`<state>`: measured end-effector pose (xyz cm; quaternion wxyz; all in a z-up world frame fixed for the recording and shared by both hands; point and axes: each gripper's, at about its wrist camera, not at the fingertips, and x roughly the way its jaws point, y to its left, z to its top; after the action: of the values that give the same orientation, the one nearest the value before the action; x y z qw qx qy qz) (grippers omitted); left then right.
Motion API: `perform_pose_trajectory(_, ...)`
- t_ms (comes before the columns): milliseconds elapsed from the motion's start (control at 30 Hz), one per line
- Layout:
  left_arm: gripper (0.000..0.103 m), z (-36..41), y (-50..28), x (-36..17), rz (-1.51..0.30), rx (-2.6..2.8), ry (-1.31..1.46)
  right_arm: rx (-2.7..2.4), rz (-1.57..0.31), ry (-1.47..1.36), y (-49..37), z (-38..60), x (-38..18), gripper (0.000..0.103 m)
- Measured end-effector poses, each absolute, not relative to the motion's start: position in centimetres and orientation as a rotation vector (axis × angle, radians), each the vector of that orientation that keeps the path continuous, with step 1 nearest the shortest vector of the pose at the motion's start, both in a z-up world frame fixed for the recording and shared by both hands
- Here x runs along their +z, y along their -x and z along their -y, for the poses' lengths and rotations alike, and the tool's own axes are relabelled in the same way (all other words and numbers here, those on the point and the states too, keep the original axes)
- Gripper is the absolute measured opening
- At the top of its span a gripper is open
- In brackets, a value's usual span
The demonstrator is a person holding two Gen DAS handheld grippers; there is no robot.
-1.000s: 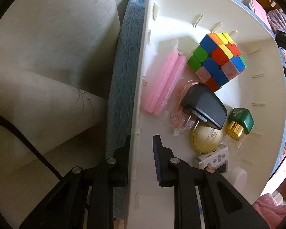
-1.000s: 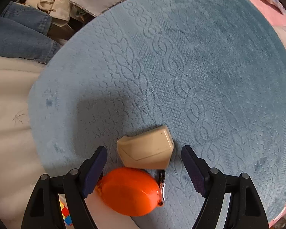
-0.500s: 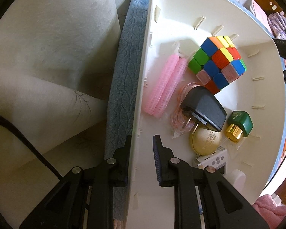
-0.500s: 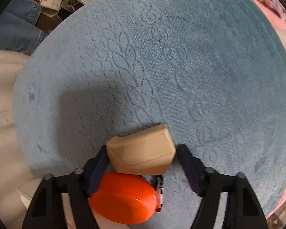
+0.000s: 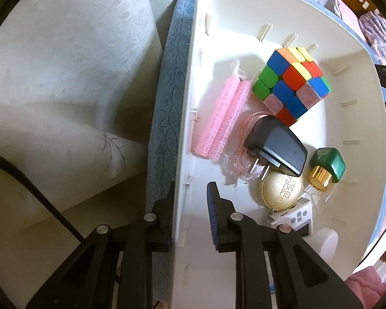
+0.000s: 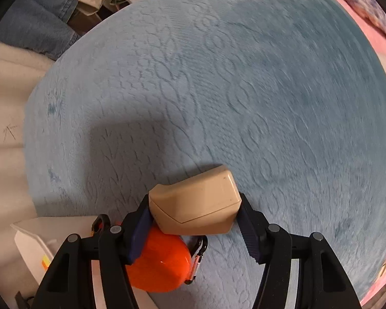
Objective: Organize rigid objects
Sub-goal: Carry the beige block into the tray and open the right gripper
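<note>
My right gripper (image 6: 194,212) is shut on a beige faceted case (image 6: 195,203) and holds it just above the blue blanket (image 6: 244,90). An orange case (image 6: 157,262) with a small clip lies right under it. My left gripper (image 5: 190,203) is shut on the left wall of the white bin (image 5: 185,139), one finger outside, one inside. The bin holds a colour cube (image 5: 292,82), pink rollers (image 5: 224,118), a black charger plug (image 5: 276,145), a gold compact (image 5: 280,189), a green bottle (image 5: 326,163) and a white device (image 5: 296,215).
A corner of the white bin (image 6: 33,237) shows at the lower left of the right wrist view. White bedding (image 5: 64,77) lies left of the bin. Jeans (image 6: 36,20) and a bag sit beyond the blanket's far edge. Pink fabric (image 6: 383,25) lies to the right.
My right gripper closed on the beige case and lifted it off the blanket, away from the orange case. My left gripper kept its hold on the bin wall.
</note>
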<state>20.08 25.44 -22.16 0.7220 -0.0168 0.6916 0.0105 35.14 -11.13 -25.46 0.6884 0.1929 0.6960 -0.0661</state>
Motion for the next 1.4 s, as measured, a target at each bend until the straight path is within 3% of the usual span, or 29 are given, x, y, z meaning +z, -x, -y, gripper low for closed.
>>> perform_pose_trajectory(333, 0.021, -23.6, -18.7, -21.5, -1.497, -0.015, -0.039, -0.161, -1.586, -0.609, -27.0, 15.1, -25.9, 0.063)
perform_pose_trajectory(867, 0.021, -20.5, -15.8, -21.2, -1.466, -0.166, -0.211, -0.204, -1.668, -0.848, -11.5, 12.0, -25.9, 0.063)
perform_pose_trajectory(1167, 0.020, -19.1, -13.9, -21.3, -1.456, -0.257, -0.295, -0.280, -1.522, -0.813, -2.8, 7.8, -19.7, 0.063)
perform_pose_trajectory(1400, 0.017, -18.9, -13.3, -21.7, -1.451, -0.317, -0.320, -0.232, -1.394, -0.745, -4.9, 5.9, -14.6, 0.063)
